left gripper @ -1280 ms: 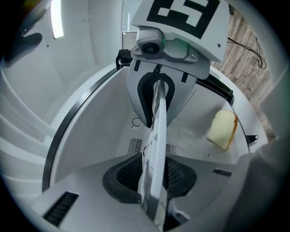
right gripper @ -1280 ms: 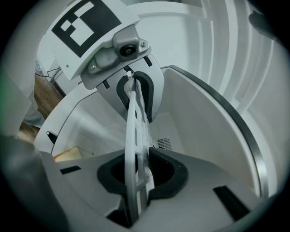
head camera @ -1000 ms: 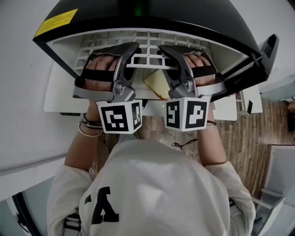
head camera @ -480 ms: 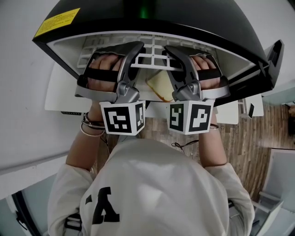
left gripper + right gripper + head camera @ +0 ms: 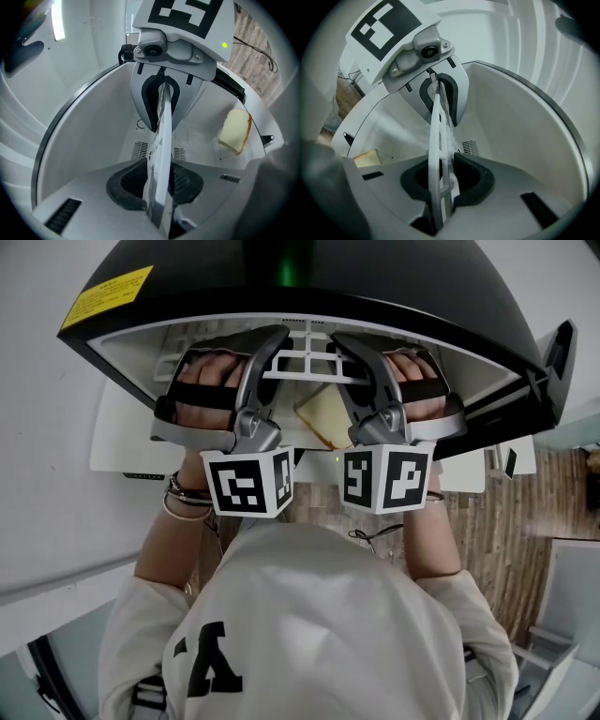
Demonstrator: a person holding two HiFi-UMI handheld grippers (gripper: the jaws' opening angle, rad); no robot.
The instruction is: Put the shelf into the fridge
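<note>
A pale wall (image 5: 37, 427) is seen at the left and a wood-plank floor (image 5: 534, 512) at the right. A white tabletop (image 5: 117, 442) is set beside the wall. A strip light (image 5: 57, 21) is lit overhead.

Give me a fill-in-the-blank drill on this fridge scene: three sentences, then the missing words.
1. The left gripper and the right gripper are each shut on the white grid ____.
2. The sticker on the black top of the fridge is ____.
3. Inside the fridge lies a pale slice of ____.
Missing words: shelf; yellow; bread.
</note>
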